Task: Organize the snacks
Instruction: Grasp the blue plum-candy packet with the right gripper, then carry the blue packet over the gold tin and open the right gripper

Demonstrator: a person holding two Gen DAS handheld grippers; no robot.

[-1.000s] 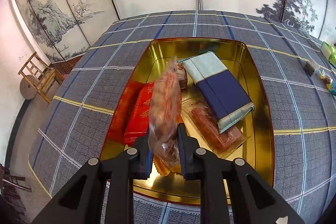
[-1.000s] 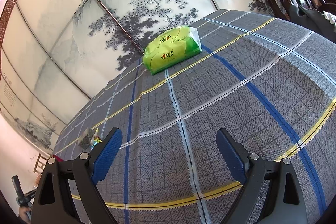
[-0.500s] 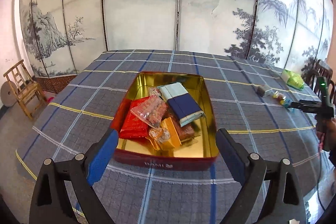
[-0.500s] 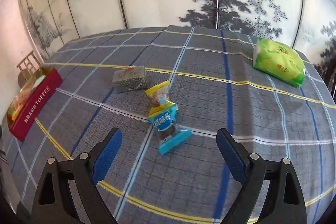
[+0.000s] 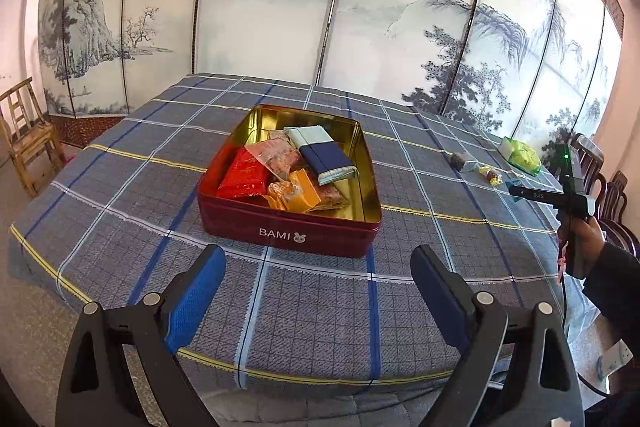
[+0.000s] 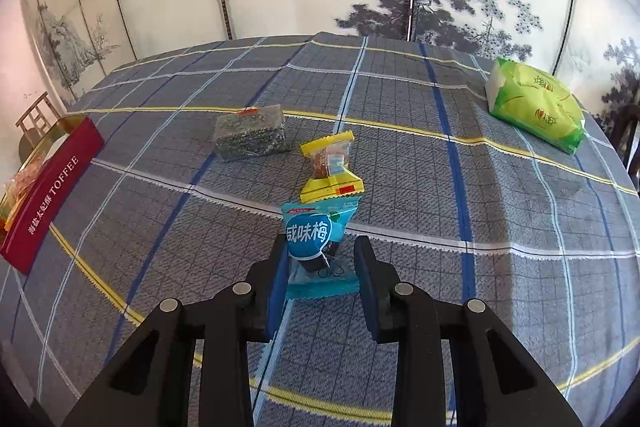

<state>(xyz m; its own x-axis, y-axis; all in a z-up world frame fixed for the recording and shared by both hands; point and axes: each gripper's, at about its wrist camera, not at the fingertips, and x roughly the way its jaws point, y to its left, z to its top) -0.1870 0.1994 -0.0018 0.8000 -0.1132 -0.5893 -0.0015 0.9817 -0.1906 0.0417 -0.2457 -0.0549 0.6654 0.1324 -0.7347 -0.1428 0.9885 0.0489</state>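
Note:
A red tin (image 5: 288,231) with a gold inside holds several snack packs. It also shows at the left edge of the right wrist view (image 6: 52,187). My left gripper (image 5: 318,291) is open and empty, back from the tin's front wall. My right gripper (image 6: 322,267) has its jaws partly closed around a blue snack packet (image 6: 314,239) that lies on the cloth; the left pad touches it, the right pad stands a little apart. A yellow snack packet (image 6: 330,167) and a grey-green snack packet (image 6: 250,137) lie just beyond it.
A green tissue pack (image 6: 536,107) lies at the far right of the checked tablecloth (image 6: 400,147). Painted screens stand behind the table. A wooden chair (image 5: 24,135) stands at the left and dark chairs (image 5: 608,195) at the right.
My left gripper let go of a clear snack bag in the tin, opened and drew back. My right gripper swung to the loose snacks, came down over the blue packet and narrowed its jaws.

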